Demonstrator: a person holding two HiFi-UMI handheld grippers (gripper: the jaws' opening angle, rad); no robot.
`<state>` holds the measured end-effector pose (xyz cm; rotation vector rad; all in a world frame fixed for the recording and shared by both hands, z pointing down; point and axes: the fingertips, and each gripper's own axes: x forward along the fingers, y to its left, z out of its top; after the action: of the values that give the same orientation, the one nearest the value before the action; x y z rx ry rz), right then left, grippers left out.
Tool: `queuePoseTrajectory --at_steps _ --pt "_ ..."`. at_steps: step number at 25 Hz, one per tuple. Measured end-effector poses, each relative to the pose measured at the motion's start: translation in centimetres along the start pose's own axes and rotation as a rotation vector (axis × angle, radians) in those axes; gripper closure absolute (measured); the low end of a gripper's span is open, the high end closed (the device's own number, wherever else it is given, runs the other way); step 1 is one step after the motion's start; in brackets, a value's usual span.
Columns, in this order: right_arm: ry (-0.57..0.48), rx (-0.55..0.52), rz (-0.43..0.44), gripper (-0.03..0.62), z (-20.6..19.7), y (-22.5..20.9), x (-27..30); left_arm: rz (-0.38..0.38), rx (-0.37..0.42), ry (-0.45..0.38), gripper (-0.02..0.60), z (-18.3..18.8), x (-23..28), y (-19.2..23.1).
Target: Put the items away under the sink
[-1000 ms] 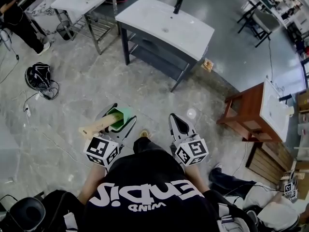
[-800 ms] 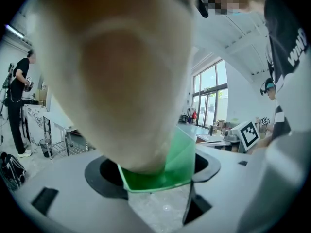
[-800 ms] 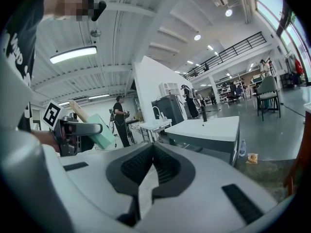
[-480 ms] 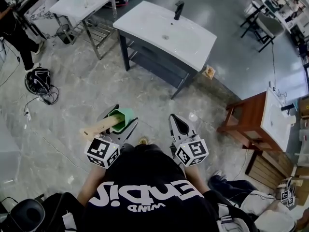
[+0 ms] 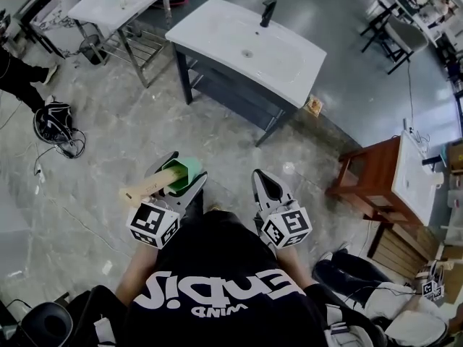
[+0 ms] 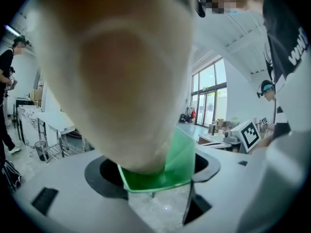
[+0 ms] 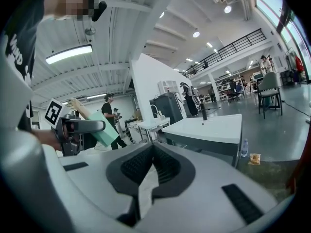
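- The left hand-held gripper (image 5: pixel 176 170) is held low in front of the person's chest. It is pinching the green-headed tool (image 5: pixel 182 169), whose pale wooden handle sticks out to the left.
- The right hand-held gripper (image 5: pixel 265 184) is level just beside it, pressed together on nothing.
- The sink (image 5: pixel 217 27) stands farther off, well apart from both.

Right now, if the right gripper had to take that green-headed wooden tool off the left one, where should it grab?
Probably the bare wooden handle, crossing it from above. It's long and narrow and juts clear of the left gripper on the person's left side; the green head is wider and sits between the left fingers. The right gripper is shut and must open first.
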<state>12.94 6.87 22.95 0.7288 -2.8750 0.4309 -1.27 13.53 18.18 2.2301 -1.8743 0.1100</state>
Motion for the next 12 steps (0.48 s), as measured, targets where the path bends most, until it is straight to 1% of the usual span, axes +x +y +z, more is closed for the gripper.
queuePoseTrajectory --at_steps 6,12 --pt "-0.015 0.003 -0.049 0.576 0.5 -0.9 3.0 -0.055 0.0 -0.014 0.233 0.4 2.6 3.2" --pt "-0.031 0.002 -0.089 0.576 2.6 -1.7 7.4 -0.122 0.014 -0.011 0.233 2.3 6.6 7.1"
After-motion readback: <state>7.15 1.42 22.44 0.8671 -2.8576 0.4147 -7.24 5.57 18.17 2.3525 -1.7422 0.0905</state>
